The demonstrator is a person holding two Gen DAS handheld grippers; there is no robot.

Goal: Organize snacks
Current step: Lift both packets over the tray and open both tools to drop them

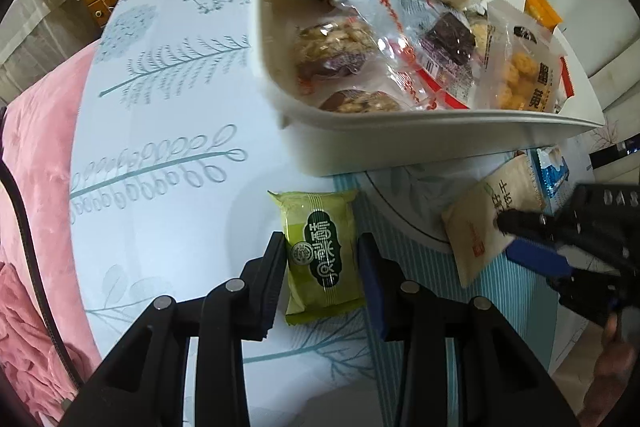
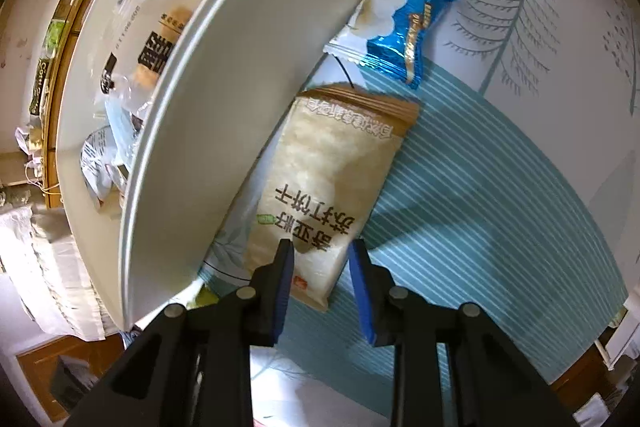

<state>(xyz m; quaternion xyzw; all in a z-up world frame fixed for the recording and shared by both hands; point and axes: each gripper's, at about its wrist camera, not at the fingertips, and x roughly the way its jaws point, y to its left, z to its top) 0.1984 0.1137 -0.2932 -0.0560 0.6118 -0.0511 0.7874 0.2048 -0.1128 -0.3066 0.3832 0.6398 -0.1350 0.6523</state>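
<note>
On the tree-printed tablecloth, the left gripper is clamping one green wrapped cake. The right gripper is pinching one beige cracker packet beside the white plastic bin; one blue candy wrapper is lying beyond it.

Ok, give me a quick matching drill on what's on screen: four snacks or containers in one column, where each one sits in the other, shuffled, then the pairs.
Things:
1. green packet
2. beige cracker packet
3. blue wrapper
4. white bin

Places:
A. on the cloth beyond the cracker packet, beside the bin's wall, not gripped
B. between the fingers of the right gripper
C. on the table, with many wrapped snacks inside
D. between the fingers of the left gripper

Pairs: 1-D, 2-B, 3-A, 4-C
</note>
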